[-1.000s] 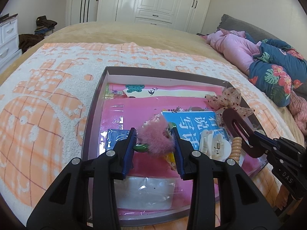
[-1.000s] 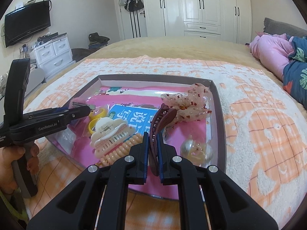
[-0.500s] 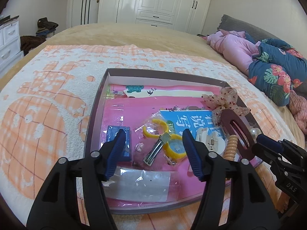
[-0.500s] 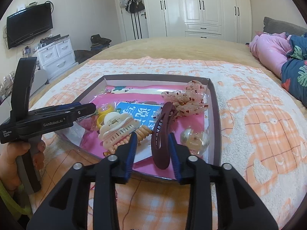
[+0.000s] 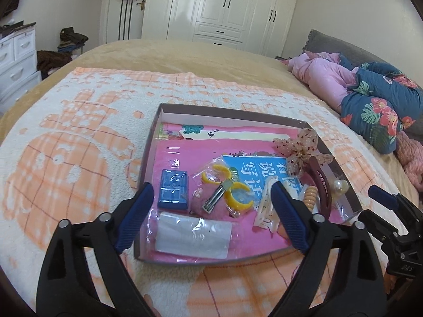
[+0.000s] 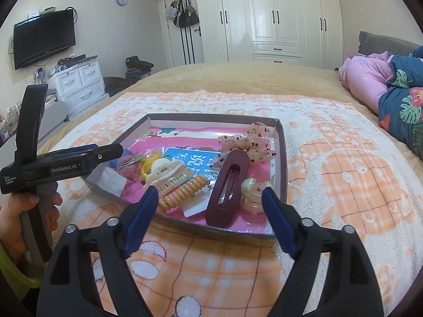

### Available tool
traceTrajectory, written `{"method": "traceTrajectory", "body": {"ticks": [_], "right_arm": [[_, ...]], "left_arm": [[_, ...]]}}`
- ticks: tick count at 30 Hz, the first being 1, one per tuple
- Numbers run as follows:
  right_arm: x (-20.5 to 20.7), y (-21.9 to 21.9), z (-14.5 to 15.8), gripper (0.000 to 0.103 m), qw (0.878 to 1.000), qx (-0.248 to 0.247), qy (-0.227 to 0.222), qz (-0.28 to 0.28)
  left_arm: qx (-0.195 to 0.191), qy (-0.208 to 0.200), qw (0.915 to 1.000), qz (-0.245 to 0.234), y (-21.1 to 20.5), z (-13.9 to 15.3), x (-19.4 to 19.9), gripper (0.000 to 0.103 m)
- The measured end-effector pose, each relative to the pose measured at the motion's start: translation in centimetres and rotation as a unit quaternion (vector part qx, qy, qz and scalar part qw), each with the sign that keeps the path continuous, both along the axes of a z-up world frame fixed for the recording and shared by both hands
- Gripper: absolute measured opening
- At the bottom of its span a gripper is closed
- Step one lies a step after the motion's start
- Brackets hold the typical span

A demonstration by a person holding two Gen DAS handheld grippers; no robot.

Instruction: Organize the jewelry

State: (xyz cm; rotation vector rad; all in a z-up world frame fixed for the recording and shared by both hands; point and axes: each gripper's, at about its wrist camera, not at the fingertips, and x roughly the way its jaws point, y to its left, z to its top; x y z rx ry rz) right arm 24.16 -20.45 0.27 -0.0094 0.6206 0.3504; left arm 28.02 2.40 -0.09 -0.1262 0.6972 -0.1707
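One shallow tray (image 5: 152, 158) is sitting on the orange-and-white blanket (image 5: 79, 137) spread over the bed (image 5: 185, 55), and it is holding all the jewelry and hair pieces. Counting what is lying in it: one long maroon hair clip (image 6: 228, 187) near the right side, one cream claw clip (image 6: 169, 175) touching one peach coil hair tie (image 6: 186, 191), one sheer spotted bow (image 6: 249, 144) toward the far right corner, one pearly bauble (image 6: 255, 191) just beside the maroon clip, one small blue box (image 5: 173, 192), one fluffy pink pompom (image 5: 208, 204) with one silver snap clip (image 5: 215, 198) lying across it, two yellow ring-shaped pieces (image 5: 216, 173) inside clear wrapping, and one clear plastic bag (image 5: 193, 235) at the near edge. One blue booklet (image 5: 260, 170) with printed characters is lying flat under several of these, on the pink lining.

The left hand-held gripper (image 5: 211, 212) is hovering over the near edge of the tray with its fingers spread wide apart and gripping nothing. The right hand-held gripper (image 6: 210, 210) is likewise standing wide apart and empty, its tips flanking the near end of the maroon clip without touching it.

Beyond the blanket, one pink bundle (image 5: 325, 75) and one floral blue quilt (image 5: 380, 105) are resting at the side of the bed, and white wardrobes (image 6: 275, 15) are lining the far wall.
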Motion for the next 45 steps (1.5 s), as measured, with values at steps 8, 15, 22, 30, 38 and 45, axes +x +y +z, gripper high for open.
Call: {"method": "traceTrajectory", "body": {"ticks": [8, 15, 22, 30, 38, 45], "right_arm": [[-2.4, -0.3, 0.7, 0.093, 1.000, -0.002, -0.014, 0.000], [-3.9, -0.7, 1.1, 0.095, 1.000, -0.001, -0.027, -0.006], [-5.0, -0.7, 1.7, 0.096, 0.999, 0.003, -0.034, -0.007], [-6.1, -0.6, 2.0, 0.096, 0.999, 0.005, -0.039, -0.006], [-7.3, -0.6, 1.8, 0.096, 0.999, 0.004, -0.038, -0.010], [-8.3, -0.9, 1.4, 0.096, 0.999, 0.007, -0.039, -0.018]], "left_arm": [[0.007, -0.012, 0.9998, 0.013, 0.2, 1.0, -3.1, 0.091], [0.008, -0.022, 0.9996, 0.018, 0.2, 1.6, -5.4, 0.092], [0.009, -0.034, 0.9991, 0.022, 0.3, 2.4, -7.3, 0.092], [0.017, -0.041, 0.9986, 0.028, 0.3, 2.7, -8.9, 0.092], [0.021, -0.046, 0.9982, 0.032, 0.1, 2.8, -10.4, 0.092], [0.028, -0.059, 0.9973, 0.034, -0.2, 3.0, -11.7, 0.092]]}}
